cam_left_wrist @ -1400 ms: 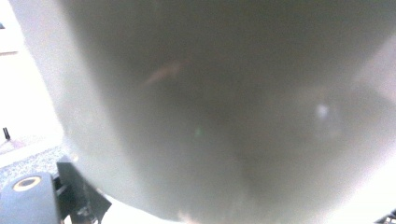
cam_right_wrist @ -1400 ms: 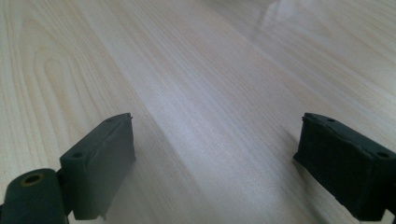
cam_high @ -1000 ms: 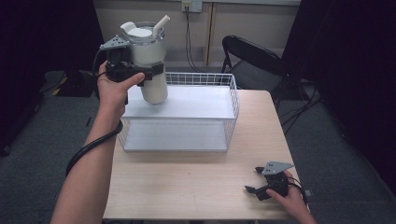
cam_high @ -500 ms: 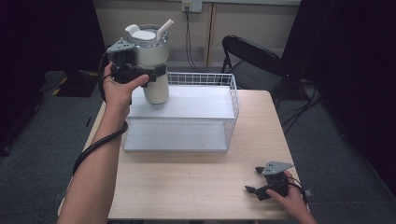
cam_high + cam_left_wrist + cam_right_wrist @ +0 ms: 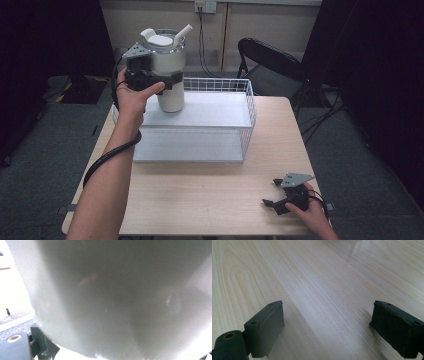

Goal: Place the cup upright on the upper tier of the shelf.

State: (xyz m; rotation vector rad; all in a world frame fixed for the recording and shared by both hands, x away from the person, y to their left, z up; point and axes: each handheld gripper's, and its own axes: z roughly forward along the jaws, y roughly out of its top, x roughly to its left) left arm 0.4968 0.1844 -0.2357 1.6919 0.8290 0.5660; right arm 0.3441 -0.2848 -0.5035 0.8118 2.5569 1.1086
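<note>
Wire basket (image 5: 248, 107) sits upper middle on the bench (image 5: 210, 200), tumbler (image 5: 167, 70) above its left end, chair (image 5: 270, 62) behind, upper right.

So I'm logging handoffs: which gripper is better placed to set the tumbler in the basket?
Left. The left gripper already grips the tumbler above the basket; the right gripper rests open on the table.
</note>
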